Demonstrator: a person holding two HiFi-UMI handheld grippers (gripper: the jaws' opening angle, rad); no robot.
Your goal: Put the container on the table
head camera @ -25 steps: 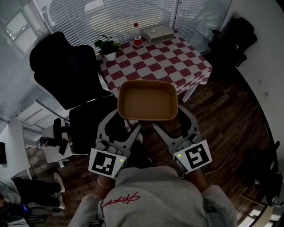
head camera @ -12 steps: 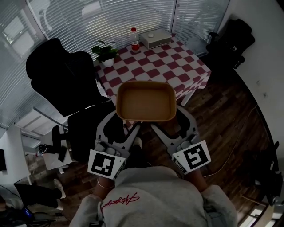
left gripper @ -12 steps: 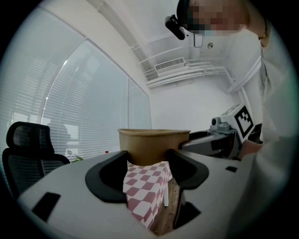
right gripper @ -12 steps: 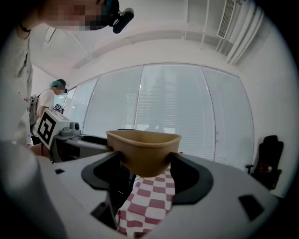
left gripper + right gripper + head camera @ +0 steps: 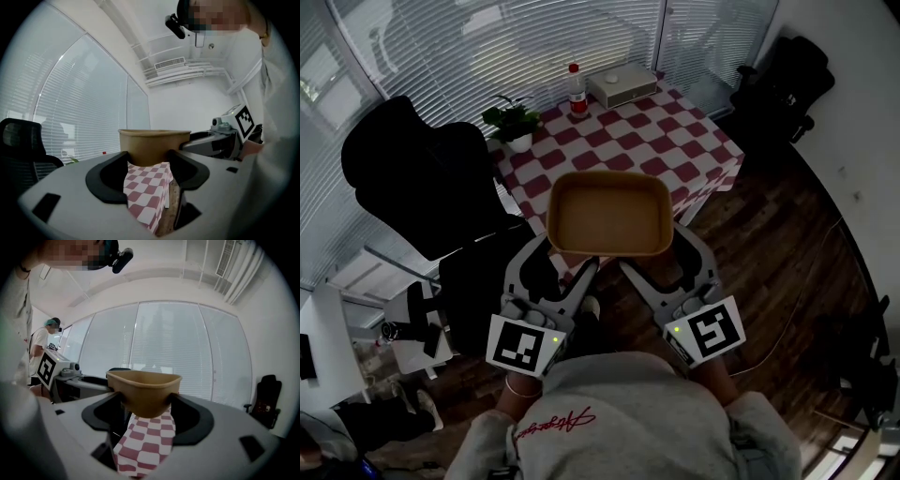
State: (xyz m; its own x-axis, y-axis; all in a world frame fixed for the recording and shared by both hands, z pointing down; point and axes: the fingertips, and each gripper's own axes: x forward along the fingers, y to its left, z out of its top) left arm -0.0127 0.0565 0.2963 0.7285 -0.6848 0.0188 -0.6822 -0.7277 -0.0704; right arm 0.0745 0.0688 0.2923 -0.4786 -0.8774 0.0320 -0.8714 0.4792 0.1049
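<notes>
My left gripper (image 5: 562, 261) and right gripper (image 5: 664, 261), jaws wide, each clamp a near corner of the container (image 5: 609, 214), held level over the near edge of the table (image 5: 666, 150).

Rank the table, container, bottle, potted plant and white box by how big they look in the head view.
1. table
2. container, though it is nearest the camera, which inflates it
3. potted plant and white box look about alike, so they are not ranked
4. bottle
</notes>
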